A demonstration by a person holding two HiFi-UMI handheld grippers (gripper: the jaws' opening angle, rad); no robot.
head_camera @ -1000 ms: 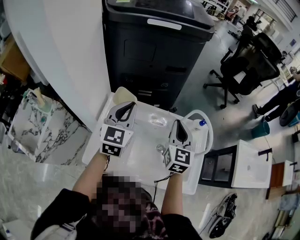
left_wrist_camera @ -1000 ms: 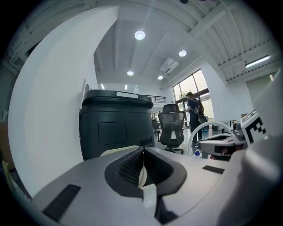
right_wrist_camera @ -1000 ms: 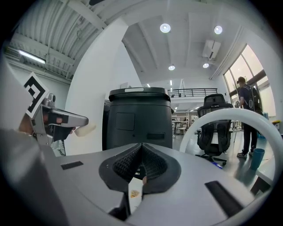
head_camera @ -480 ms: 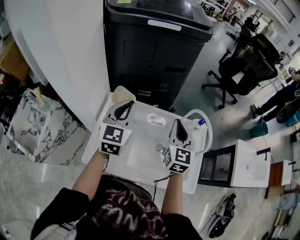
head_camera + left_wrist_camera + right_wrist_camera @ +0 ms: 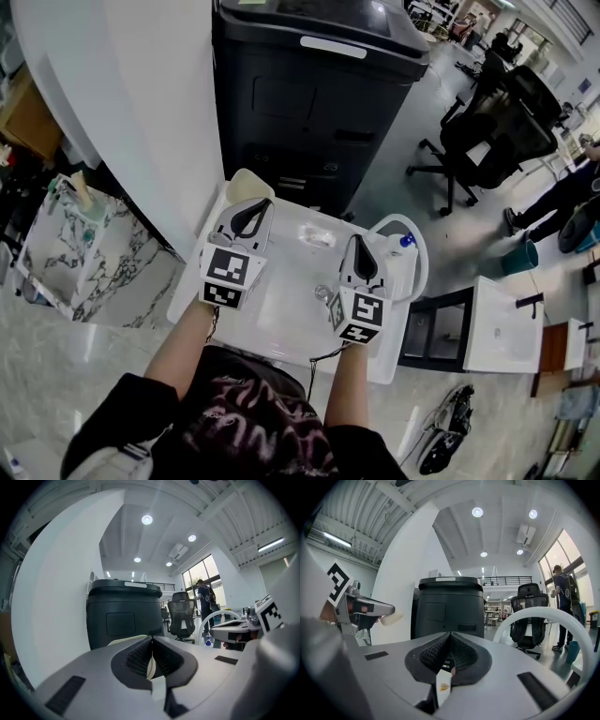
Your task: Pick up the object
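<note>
On the white table point(image 5: 281, 319) a crumpled clear plastic piece point(image 5: 317, 237) lies between my two grippers, towards the far side. A small round clear thing point(image 5: 323, 294) sits just left of the right gripper's body. My left gripper point(image 5: 251, 208) is held level at the table's far left, shut with nothing in it; a cream-coloured dish point(image 5: 244, 187) lies just past its tips, and shows behind the jaws as the cream dish point(image 5: 123, 641). My right gripper point(image 5: 357, 244) is held level on the right, jaws meeting at the tip point(image 5: 450, 633), nothing gripped.
A white hooped basket point(image 5: 412, 258) with a blue-capped bottle point(image 5: 405, 242) stands at the table's right end. A tall black printer cabinet point(image 5: 319, 103) stands right behind the table, with a white curved wall point(image 5: 141, 112) to the left. Office chairs point(image 5: 478, 141) and a person stand farther right.
</note>
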